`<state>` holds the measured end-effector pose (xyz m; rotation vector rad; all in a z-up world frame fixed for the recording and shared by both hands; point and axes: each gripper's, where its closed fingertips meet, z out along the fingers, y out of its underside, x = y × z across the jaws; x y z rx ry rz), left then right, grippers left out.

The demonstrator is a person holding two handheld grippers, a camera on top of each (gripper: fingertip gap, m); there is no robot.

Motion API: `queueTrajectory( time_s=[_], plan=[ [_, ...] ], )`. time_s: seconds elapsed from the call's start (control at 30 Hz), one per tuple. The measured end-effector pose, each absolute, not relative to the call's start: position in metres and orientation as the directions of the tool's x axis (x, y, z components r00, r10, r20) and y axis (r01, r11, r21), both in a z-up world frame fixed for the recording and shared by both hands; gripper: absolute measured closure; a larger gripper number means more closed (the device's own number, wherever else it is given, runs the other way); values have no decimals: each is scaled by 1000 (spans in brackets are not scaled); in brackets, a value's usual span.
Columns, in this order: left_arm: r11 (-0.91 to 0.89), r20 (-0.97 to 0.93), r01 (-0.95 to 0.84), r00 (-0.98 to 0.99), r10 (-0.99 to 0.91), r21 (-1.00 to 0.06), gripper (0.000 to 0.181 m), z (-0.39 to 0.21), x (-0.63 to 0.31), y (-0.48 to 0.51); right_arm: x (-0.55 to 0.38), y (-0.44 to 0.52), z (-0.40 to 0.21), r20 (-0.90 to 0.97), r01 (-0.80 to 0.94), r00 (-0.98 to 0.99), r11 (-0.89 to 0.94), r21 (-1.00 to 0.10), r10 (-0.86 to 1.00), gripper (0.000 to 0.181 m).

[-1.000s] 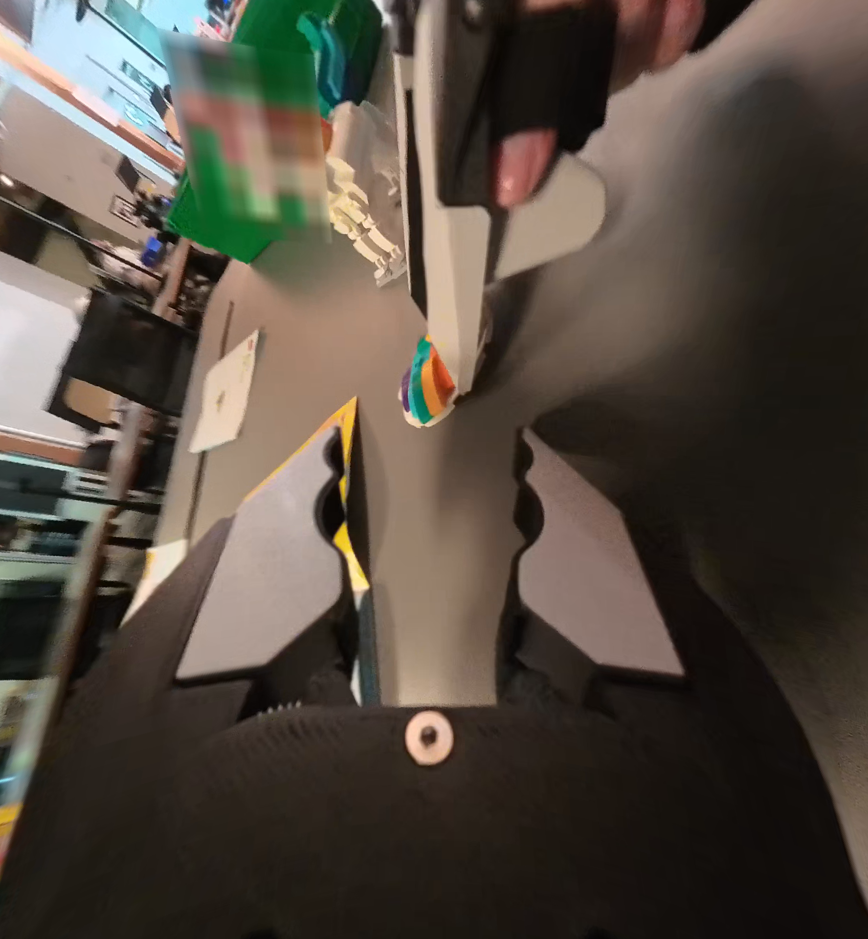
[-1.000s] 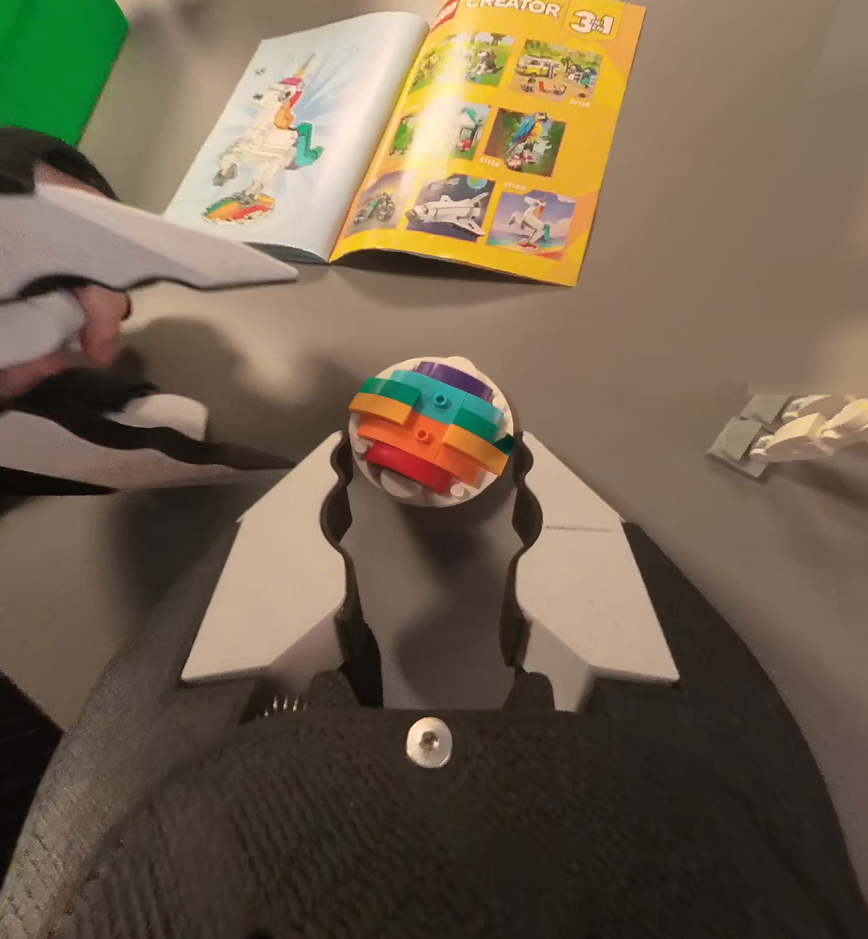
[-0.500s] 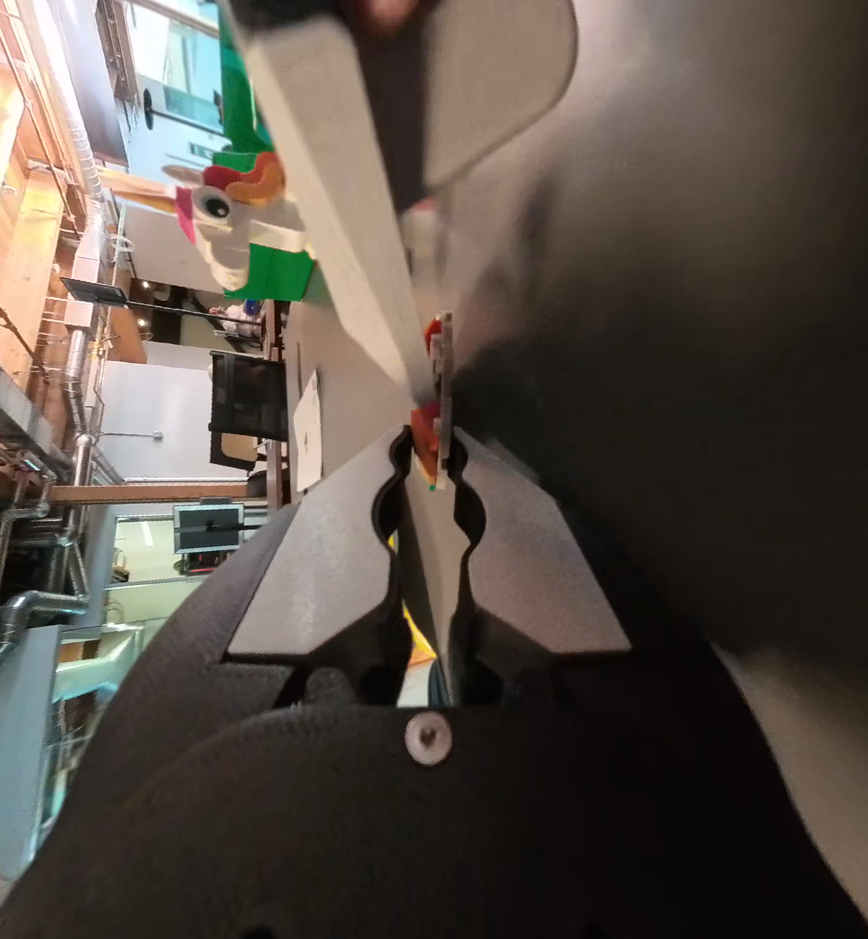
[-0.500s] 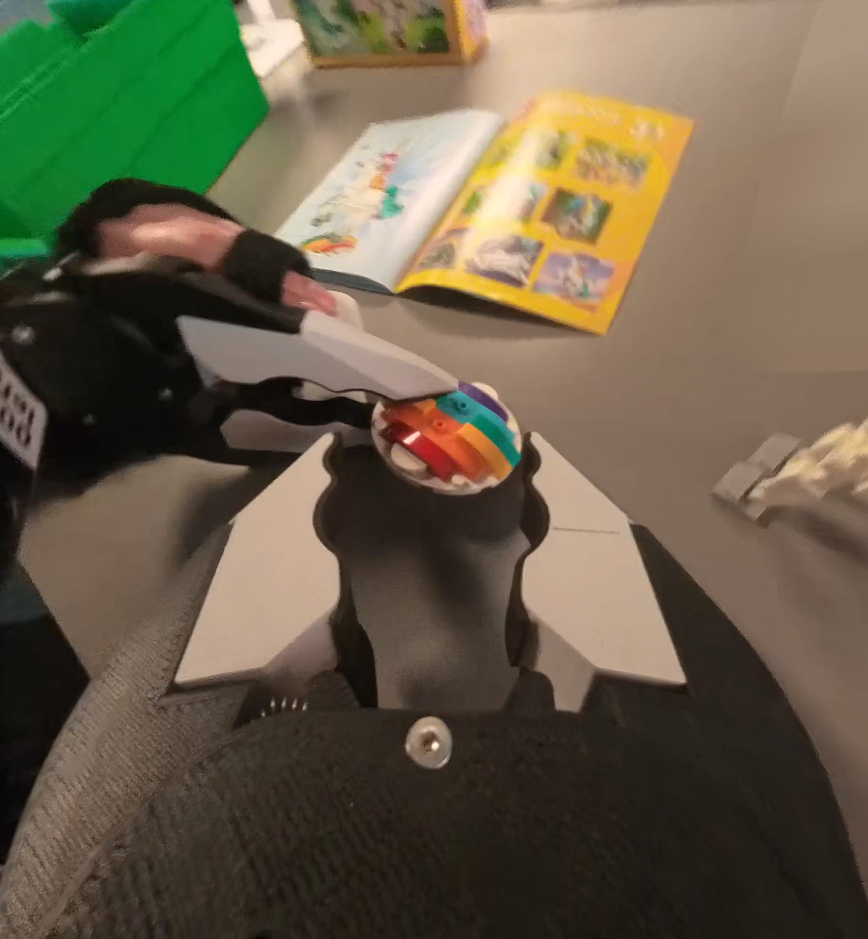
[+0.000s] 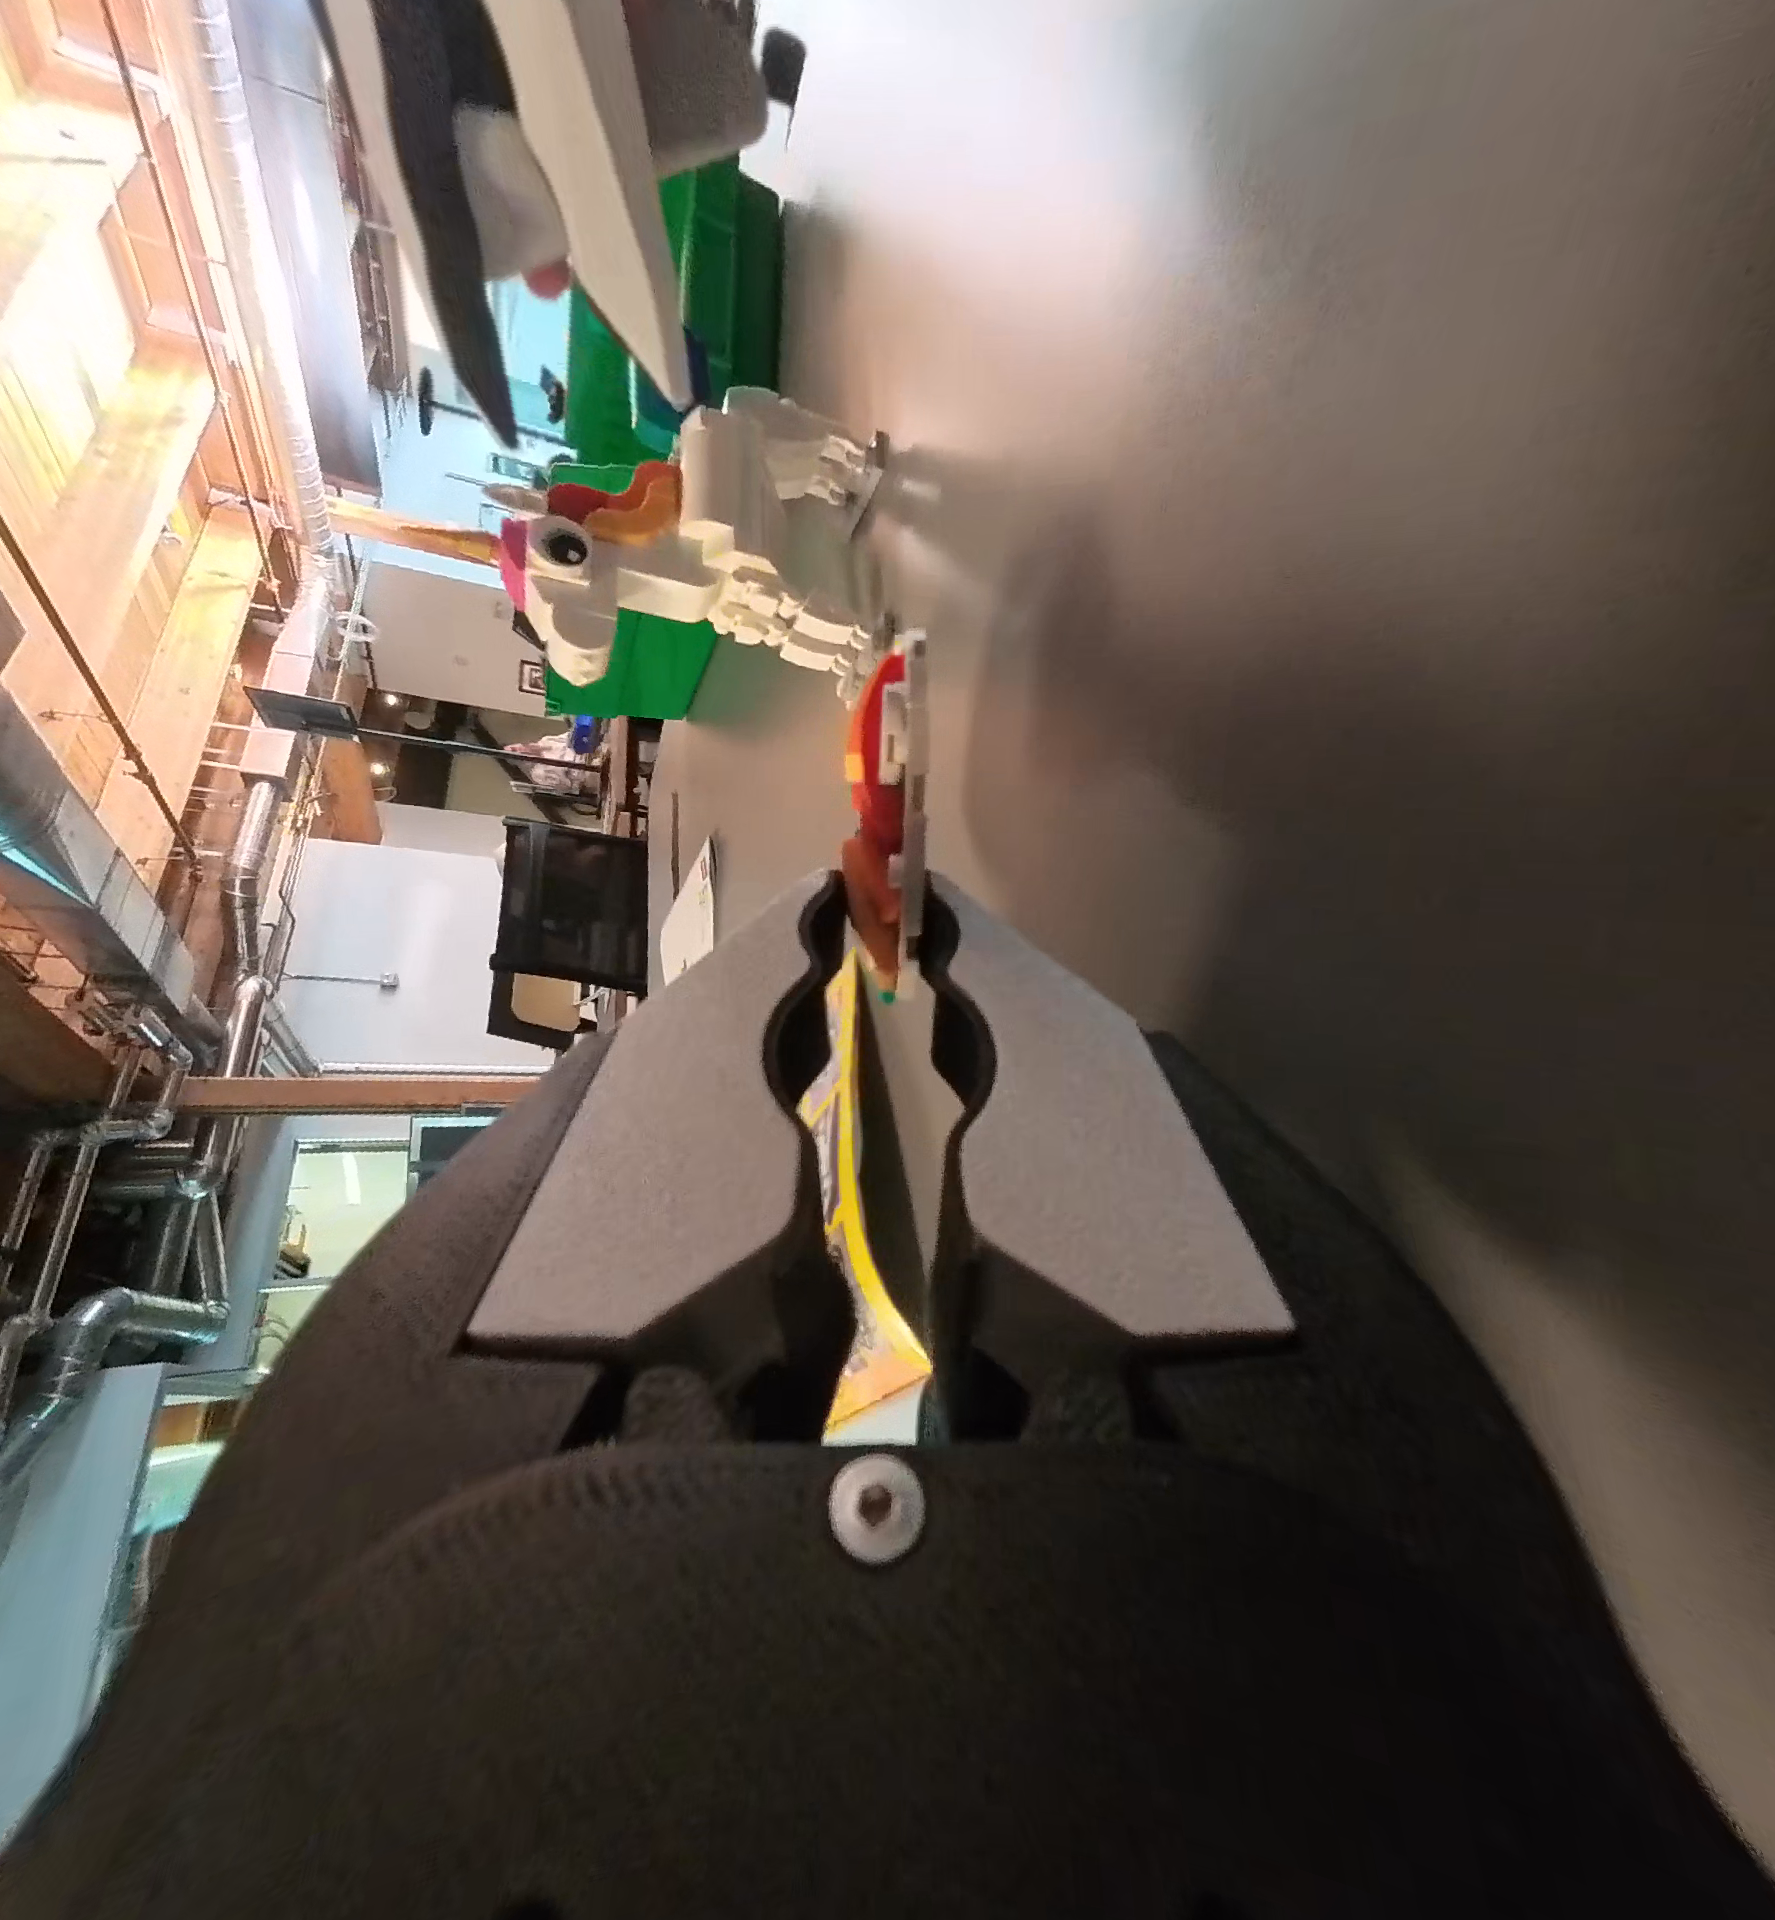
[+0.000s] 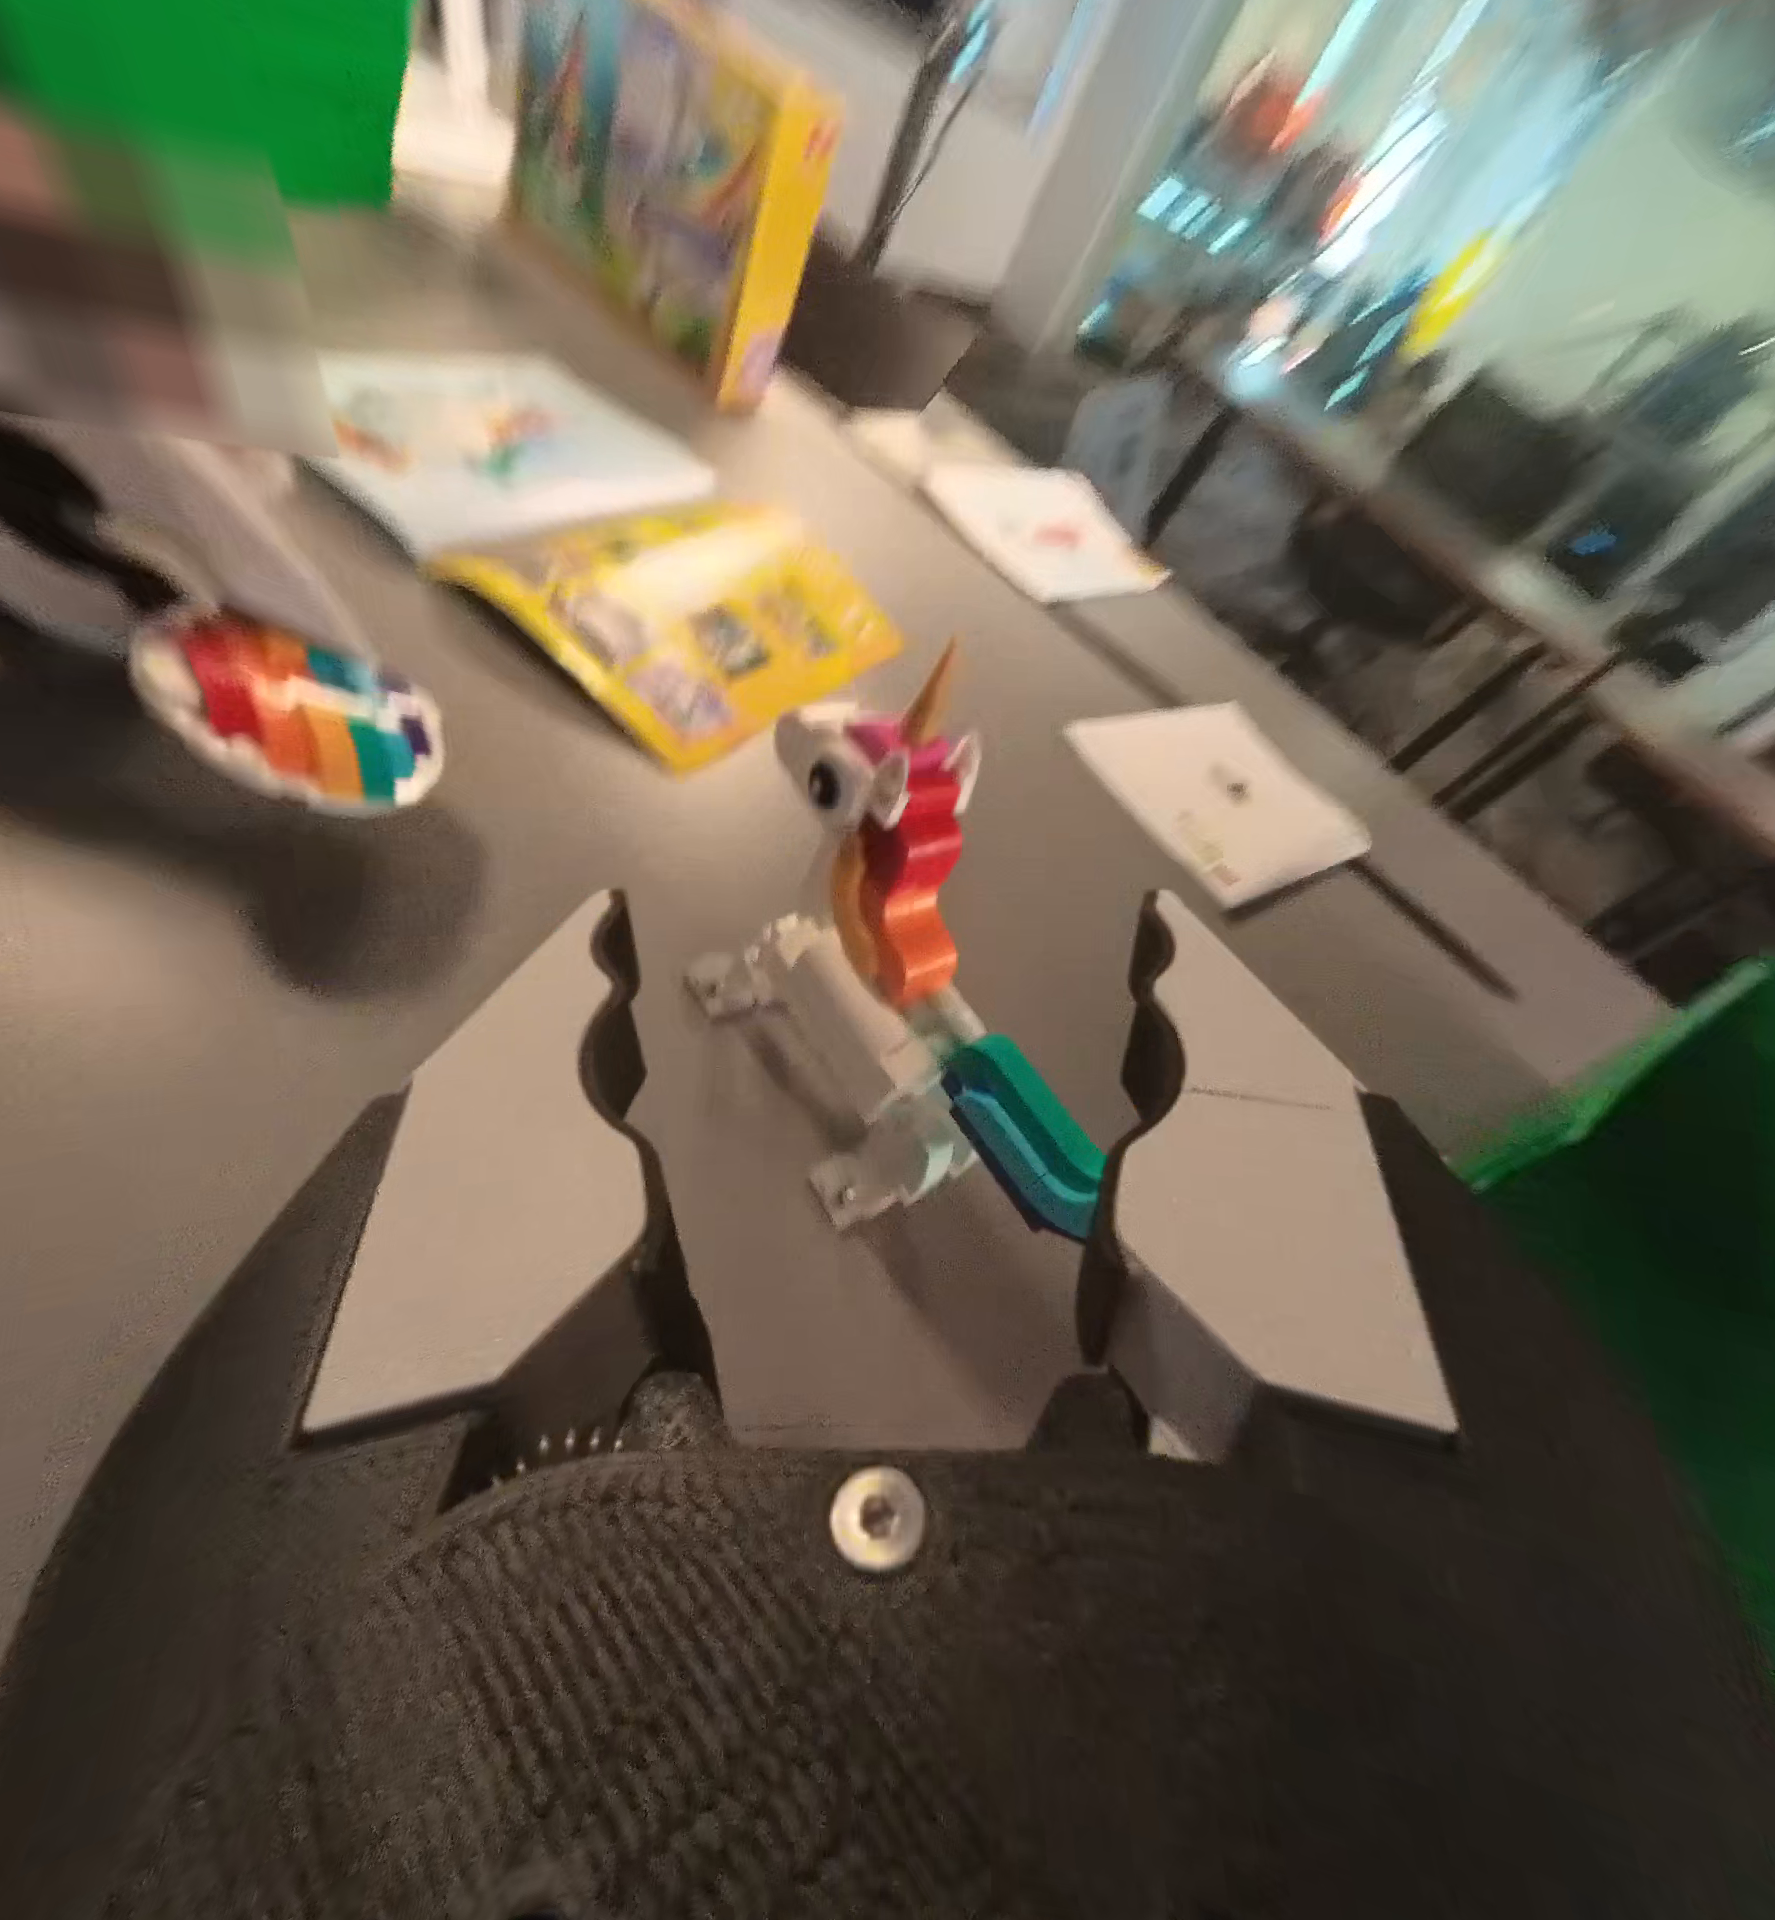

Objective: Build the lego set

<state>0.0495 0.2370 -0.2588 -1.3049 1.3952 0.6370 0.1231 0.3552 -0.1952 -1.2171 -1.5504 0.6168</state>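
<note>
Broadly, a grey table (image 6: pixel 187 1091) carries every item. Two green bins follow in size: one at the far left (image 6: pixel 239 94), one at the near right edge (image 6: pixel 1693 1195); the left wrist view shows a green bin (image 5: pixel 654 644) behind the unicorn. A yellow set box (image 6: pixel 696 197) stands upright at the back of the table. An instruction booklet (image 6: pixel 654 613) lies open in front of the box, pale page toward the box and yellow page nearer; its yellow edge (image 5: pixel 841 1143) shows between the left fingers. Two white sheets lie to the right, one (image 6: pixel 1215 810) nearer than the other (image 6: pixel 1039 530).

Right gripper (image 6: pixel 878 1039): jaws spread wide, holding nothing, with the unicorn seen between its fingers and apart from them. It also shows at the top of the left wrist view (image 5: pixel 592 208).

Left gripper (image 5: pixel 888 904): jaws pressed nearly together, fingertips pinching the edge of the rainbow disc (image 5: pixel 888 790), seen edge-on. In the right wrist view that gripper (image 6: pixel 239 561) is blurred, at the disc's far-left edge.

Unicorn model (image 6: pixel 883 956): white body, red-orange mane, teal tail, tan horn; it stands on the table, head up. In the left wrist view the unicorn (image 5: pixel 717 551) lies beyond the disc.

Rainbow disc (image 6: pixel 291 717): round white plate with red, orange, teal and purple bands, left of the unicorn, well apart.
</note>
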Motion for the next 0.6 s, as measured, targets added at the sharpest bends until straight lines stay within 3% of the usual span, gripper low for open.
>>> queueTrajectory(
  time_s=[0.2,0.43,0.6],
  plan=[
    [295,-938,-929,125,-324,-225,169,-259,52,233,114,364,-232,315,651,-276,418,-634,908,104],
    [316,-942,-932,69,-329,-179,169,-268,56,231,102,368,-234,320,681,-441,545,-489,839,109],
    [329,-944,-927,66,-324,-178,169,-267,58,229,106,364,-255,186,754,-532,563,-339,826,119]
  ],
)
